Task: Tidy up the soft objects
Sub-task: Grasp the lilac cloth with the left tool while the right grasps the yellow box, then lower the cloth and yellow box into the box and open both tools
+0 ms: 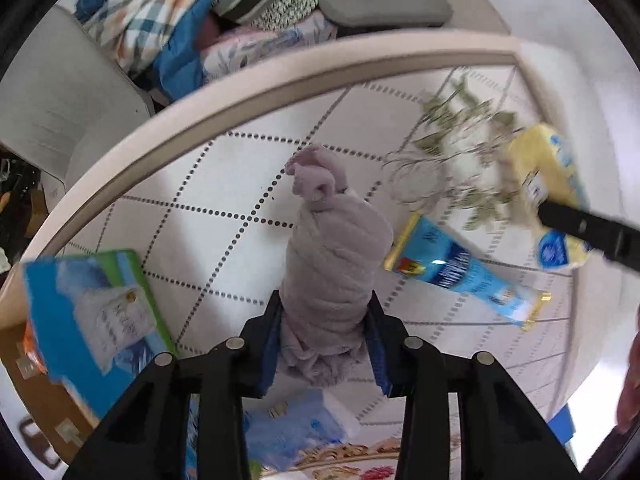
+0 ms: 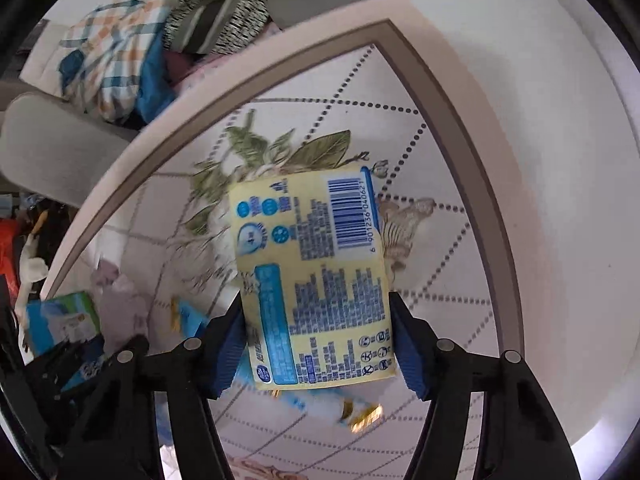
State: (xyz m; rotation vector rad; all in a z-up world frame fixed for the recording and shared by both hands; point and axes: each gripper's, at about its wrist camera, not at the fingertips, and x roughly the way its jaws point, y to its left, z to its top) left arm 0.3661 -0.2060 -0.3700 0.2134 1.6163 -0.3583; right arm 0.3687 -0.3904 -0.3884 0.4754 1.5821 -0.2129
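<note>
My left gripper (image 1: 325, 312) is shut on a rolled lilac towel (image 1: 334, 248) and holds it upright above the patterned table (image 1: 224, 184). My right gripper (image 2: 316, 320) is shut on a yellow tissue pack (image 2: 316, 272) with blue print and a barcode, held above the table. The same pack (image 1: 548, 176) and the right gripper's black finger (image 1: 592, 228) show at the right of the left wrist view. The towel shows faintly at the left of the right wrist view (image 2: 120, 296).
A blue packet with gold ends (image 1: 460, 268) lies on the table right of the towel. A blue-green tissue box (image 1: 92, 320) sits at the left edge. Behind the table's pale rim (image 1: 280, 76) is a sofa with piled clothes (image 1: 180, 28).
</note>
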